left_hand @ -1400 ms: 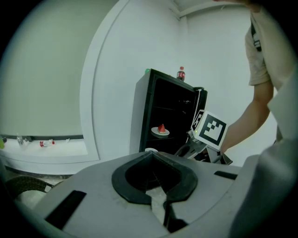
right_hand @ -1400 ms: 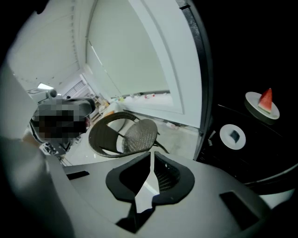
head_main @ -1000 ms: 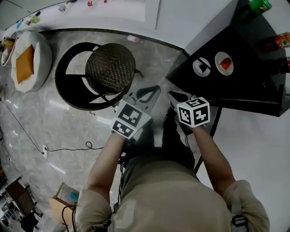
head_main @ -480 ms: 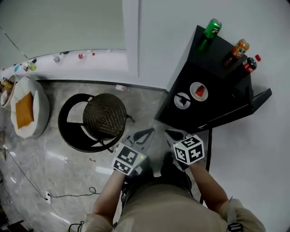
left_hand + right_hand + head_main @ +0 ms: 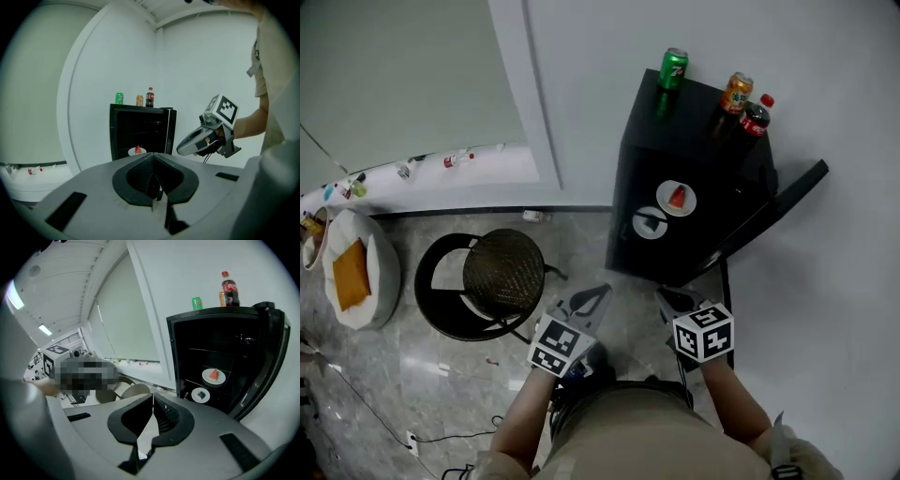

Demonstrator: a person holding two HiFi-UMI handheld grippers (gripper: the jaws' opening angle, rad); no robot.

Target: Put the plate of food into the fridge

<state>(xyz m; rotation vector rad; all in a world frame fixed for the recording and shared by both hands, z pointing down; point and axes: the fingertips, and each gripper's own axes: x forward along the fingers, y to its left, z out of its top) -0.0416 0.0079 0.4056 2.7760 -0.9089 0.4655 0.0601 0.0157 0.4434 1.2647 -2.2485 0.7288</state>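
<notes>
Inside the fridge (image 5: 628, 202), the plate (image 5: 676, 198) with the red slice sits on a shelf, door (image 5: 783, 199) open. Left gripper (image 5: 602, 291) and right gripper (image 5: 663, 294) are both closed on nothing and held well back; placement looks done.

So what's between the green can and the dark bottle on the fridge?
An orange can, standing between the green can and the dark bottle on top of the fridge. The left gripper view shows it best.

On the fridge (image 5: 703, 141) stand two cans (image 5: 674, 67) and a bottle (image 5: 756, 117). In it sit two plates (image 5: 676, 198), one lower. Its door (image 5: 773, 211) stands right of it, a stool (image 5: 504, 274) left.
</notes>
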